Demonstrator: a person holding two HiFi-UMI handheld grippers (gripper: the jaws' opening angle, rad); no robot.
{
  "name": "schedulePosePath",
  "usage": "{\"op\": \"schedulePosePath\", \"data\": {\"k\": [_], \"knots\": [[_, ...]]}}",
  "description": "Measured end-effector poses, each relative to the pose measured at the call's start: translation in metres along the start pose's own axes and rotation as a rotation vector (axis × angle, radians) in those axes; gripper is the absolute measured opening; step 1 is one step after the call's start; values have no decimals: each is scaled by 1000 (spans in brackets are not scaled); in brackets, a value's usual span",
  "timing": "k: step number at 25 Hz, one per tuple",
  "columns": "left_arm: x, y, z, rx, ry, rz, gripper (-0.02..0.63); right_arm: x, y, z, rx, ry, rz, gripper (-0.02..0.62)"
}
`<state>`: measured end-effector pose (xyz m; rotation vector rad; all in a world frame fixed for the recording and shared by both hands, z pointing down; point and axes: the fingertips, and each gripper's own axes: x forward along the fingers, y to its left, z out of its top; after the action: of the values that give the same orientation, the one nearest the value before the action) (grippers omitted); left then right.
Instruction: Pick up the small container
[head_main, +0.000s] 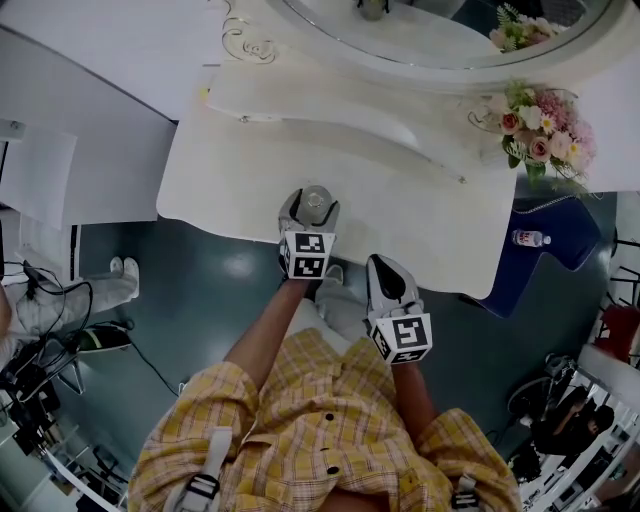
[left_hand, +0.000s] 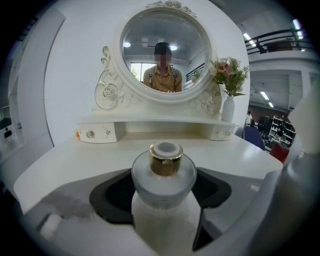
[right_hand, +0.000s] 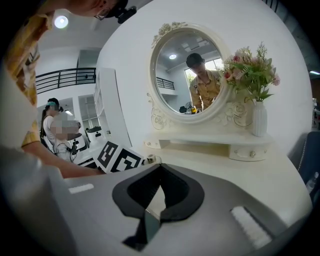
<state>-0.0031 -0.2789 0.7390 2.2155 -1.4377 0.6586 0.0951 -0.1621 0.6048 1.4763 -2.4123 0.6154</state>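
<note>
The small container (left_hand: 165, 161) is a frosted glass bottle with a gold collar and a pale cap. It stands upright near the front edge of the white vanity table (head_main: 240, 170). My left gripper (head_main: 310, 207) reaches over that edge, and its jaws stand wide on either side of the bottle (head_main: 317, 201). I see no pad pressing on the glass. In the left gripper view the bottle fills the gap of the left gripper (left_hand: 163, 176). My right gripper (head_main: 383, 268) hangs off the table's front edge, lower right of the left one. It is shut and empty, as the right gripper view shows (right_hand: 159, 166).
At the back of the table are an oval mirror (left_hand: 165, 50), a low shelf with small drawers (left_hand: 97, 133) and a white vase of flowers (head_main: 541, 135). A blue chair (head_main: 545, 250) with a water bottle stands to the right. Cables lie on the floor at left.
</note>
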Motion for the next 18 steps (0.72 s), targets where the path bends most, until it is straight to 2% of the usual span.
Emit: {"op": "schedulePosePath", "data": {"k": [9, 18], "knots": [[11, 1, -3, 9, 8, 15, 336, -2, -6, -1, 5, 0, -11, 2], [13, 1, -1, 7, -24, 28, 336, -4, -10, -1, 8, 4, -20, 2]]}}
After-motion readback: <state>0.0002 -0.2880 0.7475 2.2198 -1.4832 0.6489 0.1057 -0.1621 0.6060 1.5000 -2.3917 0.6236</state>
